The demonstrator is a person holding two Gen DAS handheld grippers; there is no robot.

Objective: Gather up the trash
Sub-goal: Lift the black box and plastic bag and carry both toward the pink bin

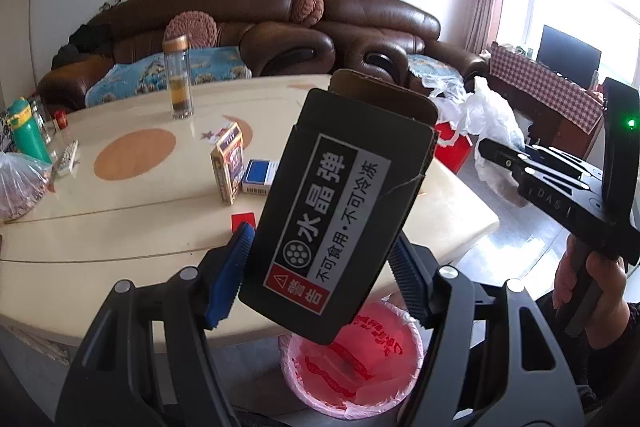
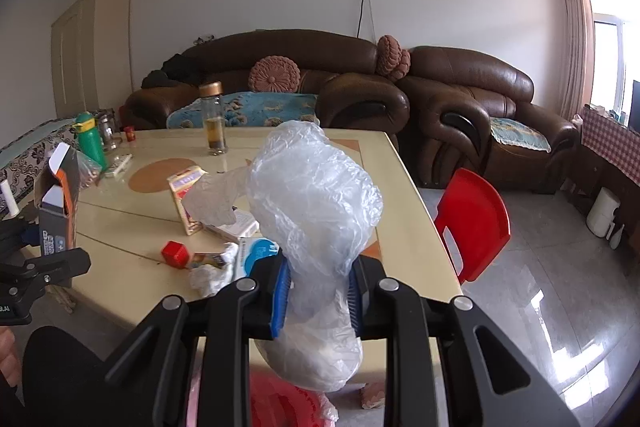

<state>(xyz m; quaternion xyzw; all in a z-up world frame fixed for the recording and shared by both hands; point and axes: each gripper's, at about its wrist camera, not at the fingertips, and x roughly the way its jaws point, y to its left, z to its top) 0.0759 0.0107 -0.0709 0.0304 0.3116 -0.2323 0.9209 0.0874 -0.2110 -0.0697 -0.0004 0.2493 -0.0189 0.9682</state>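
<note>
**K:** Over the bin mouth, left side: black box (image 1: 340,203) is clamped in the left gripper (image 1: 320,275), blue pads (image 1: 230,275) closed on its two narrow edges. Box is tilted, open flap up and away, bottom corner hanging above the pink-lined trash bin (image 1: 352,367).

**M:** So the drop is the step in hand?

**K:** Looks like it. My read: get the lowest corner inside the rim line first, then open. The box is tall and leaning right, so it could tip out over the bin's right edge if let go from height. Lower it, then let the jaws spread fully so neither pad drags it.

**M:** Right side?

**K:** Right gripper (image 2: 316,291) is closed on a crumpled clear plastic bag (image 2: 312,203), pinched low, with the bulk ballooning above the pads and a tail hanging below. The red liner shows just under it in the right wrist view, so it sits near the bin too. Bag is light and clingy; it may stick to a pad, so a small shake after opening could help.

**M:** Poses?

**K:** Left gripper points forward and slightly up across the near table (image 1: 120,247) edge. Right gripper is level, aimed at the sofa, with the person's hand (image 1: 588,291) on its handle, to the right of the bin.

**M:** More trash?

**K:** Crumpled tissue (image 2: 212,275) and small packs on the table, near edge.
</note>
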